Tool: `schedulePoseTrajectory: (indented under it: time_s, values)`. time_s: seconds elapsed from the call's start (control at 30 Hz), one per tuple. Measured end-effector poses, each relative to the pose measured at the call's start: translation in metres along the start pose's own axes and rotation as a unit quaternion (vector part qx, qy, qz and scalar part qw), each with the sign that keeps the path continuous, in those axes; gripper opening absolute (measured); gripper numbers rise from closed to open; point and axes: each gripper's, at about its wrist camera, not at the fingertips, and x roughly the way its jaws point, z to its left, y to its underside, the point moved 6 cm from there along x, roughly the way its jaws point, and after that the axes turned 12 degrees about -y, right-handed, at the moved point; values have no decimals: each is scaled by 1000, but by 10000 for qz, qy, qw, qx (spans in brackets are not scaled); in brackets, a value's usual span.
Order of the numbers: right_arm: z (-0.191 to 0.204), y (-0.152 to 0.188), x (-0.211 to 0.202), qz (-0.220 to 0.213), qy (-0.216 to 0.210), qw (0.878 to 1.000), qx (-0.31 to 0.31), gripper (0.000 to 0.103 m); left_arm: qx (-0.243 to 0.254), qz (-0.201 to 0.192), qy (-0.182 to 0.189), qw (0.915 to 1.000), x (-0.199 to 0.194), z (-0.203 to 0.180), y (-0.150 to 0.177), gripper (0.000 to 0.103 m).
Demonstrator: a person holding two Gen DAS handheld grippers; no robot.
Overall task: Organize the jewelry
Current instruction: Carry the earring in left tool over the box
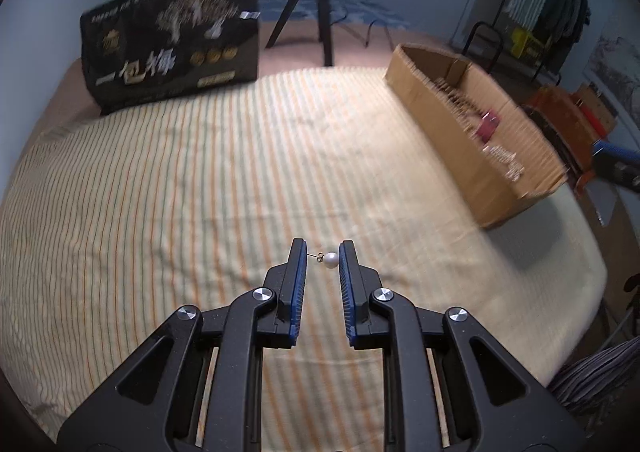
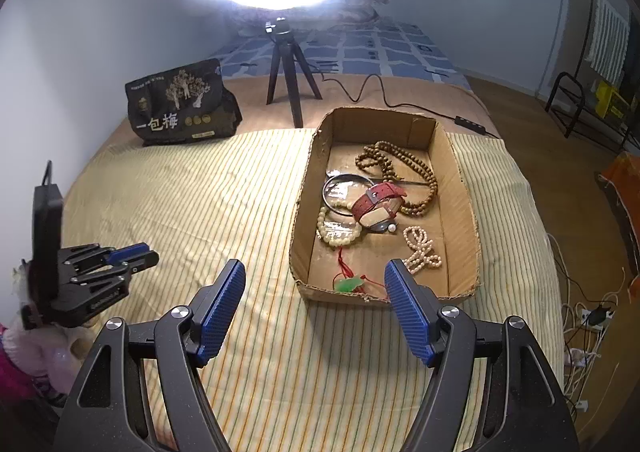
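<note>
Pinching pearl earring (image 1: 330, 260) between nearly closed jaws, left gripper (image 1: 322, 252) hung above striped cloth (image 1: 160, 192). Cardboard box (image 1: 472, 140) ahead-right held most jewelry. Right gripper (image 2: 316, 272) spread wide, nothing held. Judged nearly finished: earring not yet boxed.

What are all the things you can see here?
earring: 1, white pearl, between the left tongs' fingers
box: 1, brown cardboard, on the striped sheet
wooden beads: 1 string, brown, back of the box
watch: 1, red strap, middle of the box
bangle: 1, silver, beside the watch
pearl strings: 2, cream, in the box
pendant: 1, green on red cord, front of the box
bag: 1, black, far left
tripod: 1, black, behind the box
left tongs: 1, black and blue, around the earring
right tongs: 1, open, empty
</note>
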Motion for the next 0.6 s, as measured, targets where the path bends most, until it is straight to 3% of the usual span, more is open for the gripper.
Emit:
schedulePoseTrajectory:
  time_s: [0.3,0.6]
  values:
    - [-13,-4,-9,-104,75,9998,155,72,255,-383,284,9985,-24,-39,-41,15]
    - [-34,-8,-17,-205,234,9988,382,72,434,-476,606,9961,-17,-82,-77,15]
